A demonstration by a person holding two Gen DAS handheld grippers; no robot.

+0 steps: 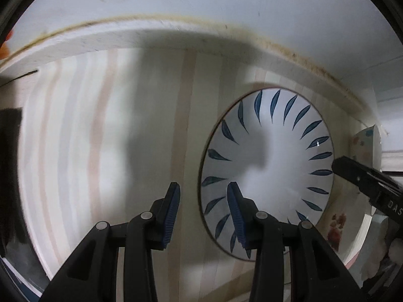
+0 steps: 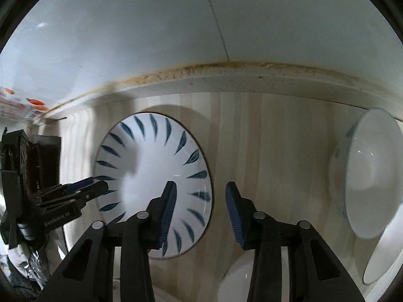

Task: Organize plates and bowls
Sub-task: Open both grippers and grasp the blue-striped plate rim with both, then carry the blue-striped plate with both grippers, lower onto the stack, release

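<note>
Both pairs of fingers stand apart with nothing between them, pointed steeply down at a pale wood tabletop [image 1: 141, 125]. The left gripper [image 1: 202, 211] straddles the near rim of a white plate [image 1: 272, 166] ringed with blue leaf strokes: one finger [image 1: 234, 214] hangs over the plate, the other over bare wood, a stance that looks set for pinching the rim. The right gripper [image 2: 199, 211] hangs over the same plate's [image 2: 151, 173] opposite edge, one finger [image 2: 167, 209] above the rim, the other clear of it. Whether any finger touches the plate cannot be told. The plate lies flat and alone near the tabletop's back edge, by the wall [image 2: 176, 25]. A white bowl [image 2: 370, 173] sits well apart at the right, another white dish [image 2: 385, 254] just beside it, likely awaiting stacking. A flowered dish [image 1: 337, 229] shows past the plate.
</note>
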